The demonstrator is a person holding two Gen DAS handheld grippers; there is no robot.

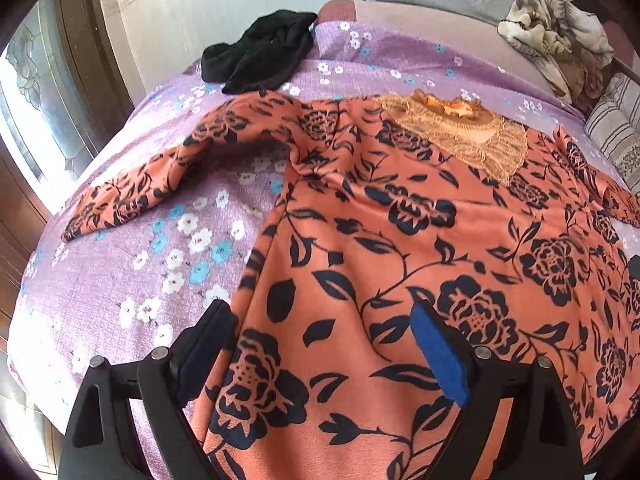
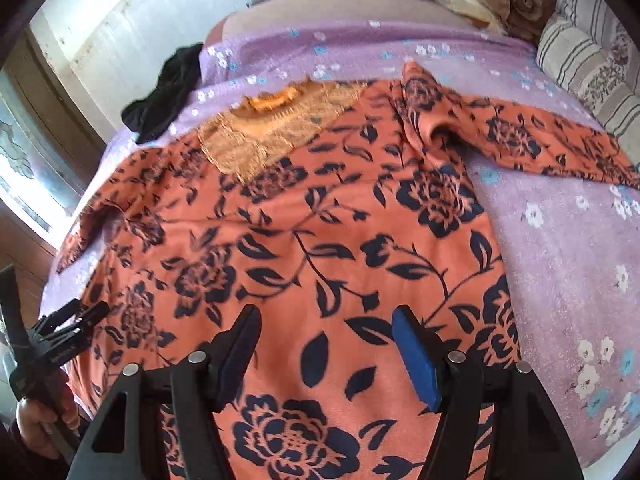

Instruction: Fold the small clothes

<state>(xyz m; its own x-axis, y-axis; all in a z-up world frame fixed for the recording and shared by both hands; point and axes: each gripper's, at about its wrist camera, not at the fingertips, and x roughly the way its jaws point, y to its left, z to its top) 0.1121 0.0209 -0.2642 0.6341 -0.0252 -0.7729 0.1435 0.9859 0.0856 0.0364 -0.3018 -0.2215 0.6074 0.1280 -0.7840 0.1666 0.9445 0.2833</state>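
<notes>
Right up close, the left hand-held gripper (image 1: 320,320) hangs over the lower hem area of the orange floral top (image 1: 400,240), jaws spread wide, nothing between them, one blue pad (image 1: 438,354) facing inward. Over on the right wrist view, the right hand-held gripper (image 2: 326,336) sits above the same garment, jaws parted with only printed fabric showing in the gap below and no pinch on it. The top lies spread face up on the bed (image 1: 140,248) with its purple flowered cover, neckline with tan lace trim (image 1: 472,136) pointing away, one sleeve (image 1: 160,176) stretched out to the left and the other sleeve (image 2: 520,136) out to the right. A crumpled black garment (image 1: 260,56) sits near the far left edge of the bed, apart from the top. A heap of beige cloth (image 1: 560,28) lies at the far right, with a striped pillow (image 2: 580,56) just beside it. In the right view, a hand (image 2: 44,416) grips the left tool's handle at the bed's near left edge.
</notes>
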